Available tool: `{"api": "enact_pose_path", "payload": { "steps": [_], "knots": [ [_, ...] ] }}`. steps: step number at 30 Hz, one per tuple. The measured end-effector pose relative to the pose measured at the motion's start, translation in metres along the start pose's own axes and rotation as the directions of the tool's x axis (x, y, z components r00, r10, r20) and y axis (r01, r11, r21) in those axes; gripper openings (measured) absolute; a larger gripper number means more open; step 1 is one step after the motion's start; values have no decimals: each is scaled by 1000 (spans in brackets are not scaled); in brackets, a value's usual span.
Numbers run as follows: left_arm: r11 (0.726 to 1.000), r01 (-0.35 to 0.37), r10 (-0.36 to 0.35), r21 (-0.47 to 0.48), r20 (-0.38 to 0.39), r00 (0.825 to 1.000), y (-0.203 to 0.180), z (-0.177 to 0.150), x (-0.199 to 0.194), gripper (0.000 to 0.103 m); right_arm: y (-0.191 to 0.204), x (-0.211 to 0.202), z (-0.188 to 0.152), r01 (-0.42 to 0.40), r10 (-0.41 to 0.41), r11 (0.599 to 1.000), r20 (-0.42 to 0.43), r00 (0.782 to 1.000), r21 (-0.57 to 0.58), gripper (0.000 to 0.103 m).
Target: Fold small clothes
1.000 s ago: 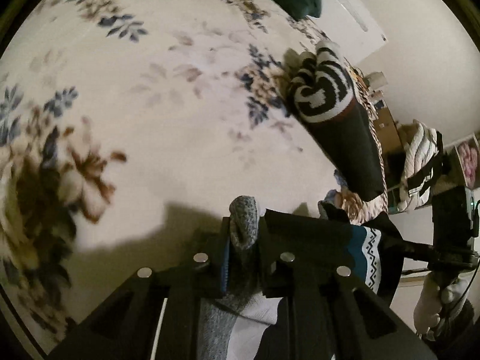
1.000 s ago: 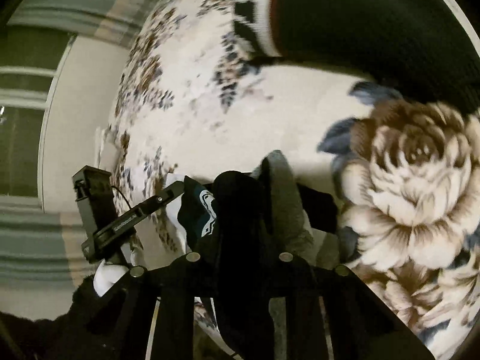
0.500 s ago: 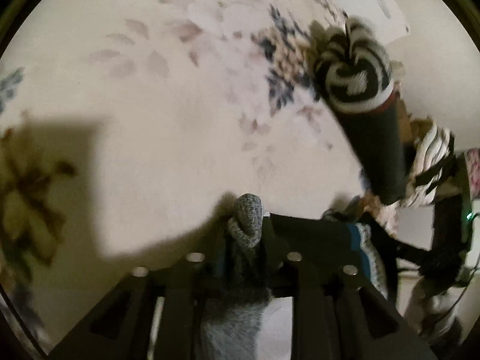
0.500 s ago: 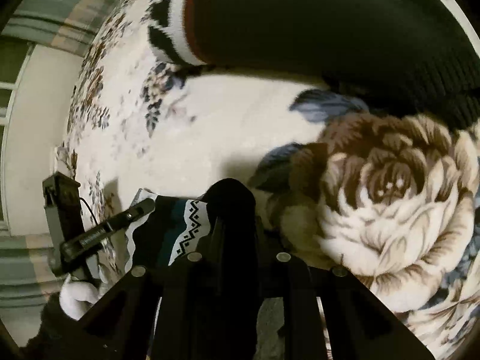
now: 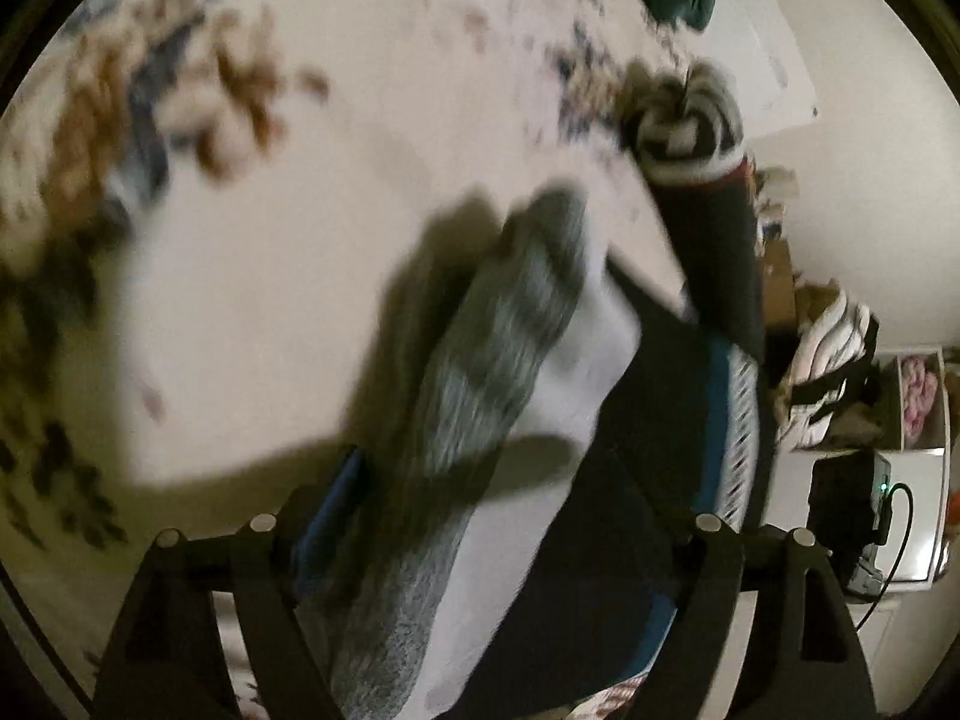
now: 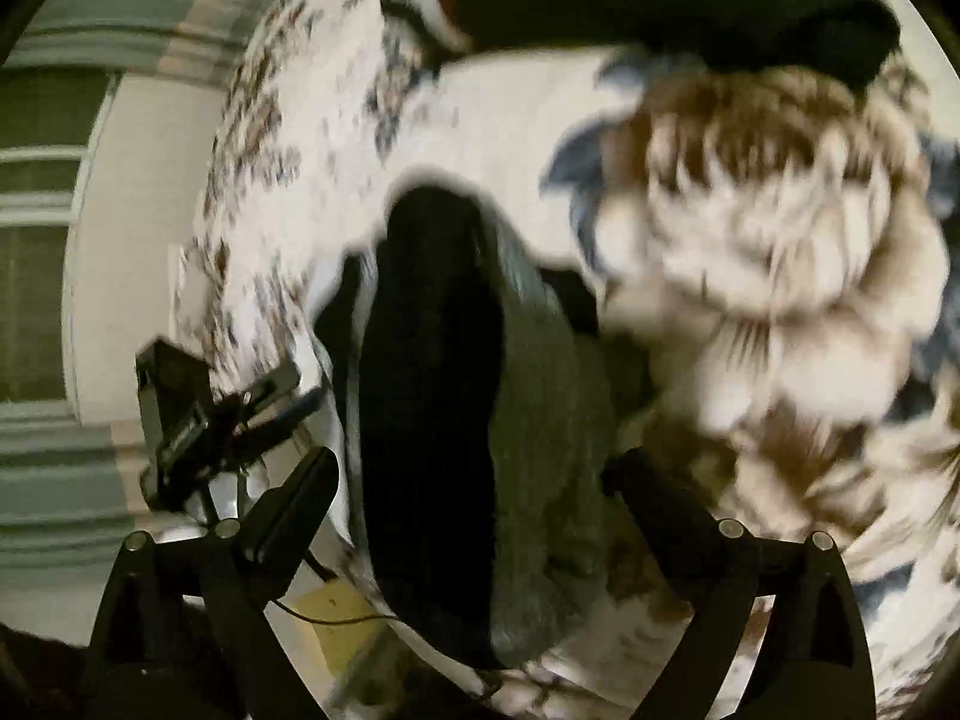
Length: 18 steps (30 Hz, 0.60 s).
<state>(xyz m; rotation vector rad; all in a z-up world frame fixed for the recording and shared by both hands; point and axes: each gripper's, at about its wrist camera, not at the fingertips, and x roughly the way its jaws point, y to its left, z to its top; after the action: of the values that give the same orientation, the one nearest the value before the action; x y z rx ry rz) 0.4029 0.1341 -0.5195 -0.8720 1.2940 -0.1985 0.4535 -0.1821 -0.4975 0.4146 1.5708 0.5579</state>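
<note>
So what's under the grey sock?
Under the grey sock lies a black sock with a blue and white band, on the flowery blanket. Whatever lies beneath the middle of both socks is covered.

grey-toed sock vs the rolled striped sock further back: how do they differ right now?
The grey-toed sock lies stretched out flat between the open left gripper fingers; the striped sock is rolled into a bundle. The first is grey and white with a dark part; the second is black-and-white striped with a red band. Both rest on the floral blanket.
</note>
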Motion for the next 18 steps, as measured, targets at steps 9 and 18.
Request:
{"api": "enact_pose_path", "payload": {
  "steps": [9, 18],
  "knots": [
    [998, 24, -22, 50, -40, 999, 7, 1, 19, 82, -51, 33, -3, -81, 78, 986, 24, 997, 148, 96],
    [978, 195, -191, 73, -55, 980, 11, 2, 22, 65, -42, 77, -16, -291, 299, 940, -17, 954, 179, 95]
  ]
}}
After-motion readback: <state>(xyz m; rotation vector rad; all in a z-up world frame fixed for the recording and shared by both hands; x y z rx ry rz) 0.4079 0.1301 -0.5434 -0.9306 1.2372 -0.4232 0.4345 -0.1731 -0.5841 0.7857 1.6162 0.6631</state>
